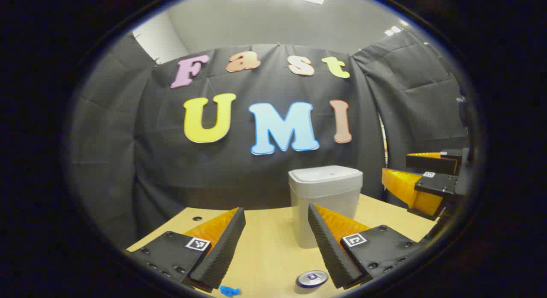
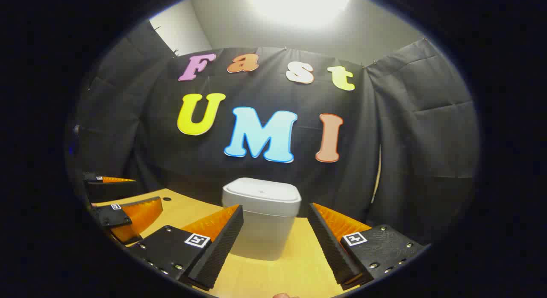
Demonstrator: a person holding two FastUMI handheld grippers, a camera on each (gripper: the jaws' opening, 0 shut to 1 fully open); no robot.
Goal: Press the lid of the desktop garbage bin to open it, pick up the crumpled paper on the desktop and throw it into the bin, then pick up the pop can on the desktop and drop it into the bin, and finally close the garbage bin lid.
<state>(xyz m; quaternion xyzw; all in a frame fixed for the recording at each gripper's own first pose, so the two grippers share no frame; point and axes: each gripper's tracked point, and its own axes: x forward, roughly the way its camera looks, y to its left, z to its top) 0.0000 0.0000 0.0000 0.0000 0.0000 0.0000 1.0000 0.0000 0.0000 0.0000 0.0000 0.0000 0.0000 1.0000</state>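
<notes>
The pale grey desktop bin (image 1: 324, 204) stands on the wooden table with its lid (image 1: 325, 175) closed. My left gripper (image 1: 275, 209) hovers open just in front of it, nothing between its fingers. Below its right finger the pop can (image 1: 312, 279) stands upright, its top showing. A small blue crumpled scrap (image 1: 230, 291) lies near the front edge. My right gripper (image 1: 395, 164) hangs open to the right of the bin. In the right gripper view the bin (image 2: 261, 229) sits straight ahead, lid (image 2: 261, 190) down, framed by the open right gripper (image 2: 274, 207); the left gripper (image 2: 147, 191) is at far left.
The wooden table (image 1: 265, 246) runs back to the black cloth wall close behind the bin. A small round hole (image 1: 197, 218) marks the table's far left. A bit of something pale (image 2: 285, 295) peeks in at the bottom edge of the right gripper view.
</notes>
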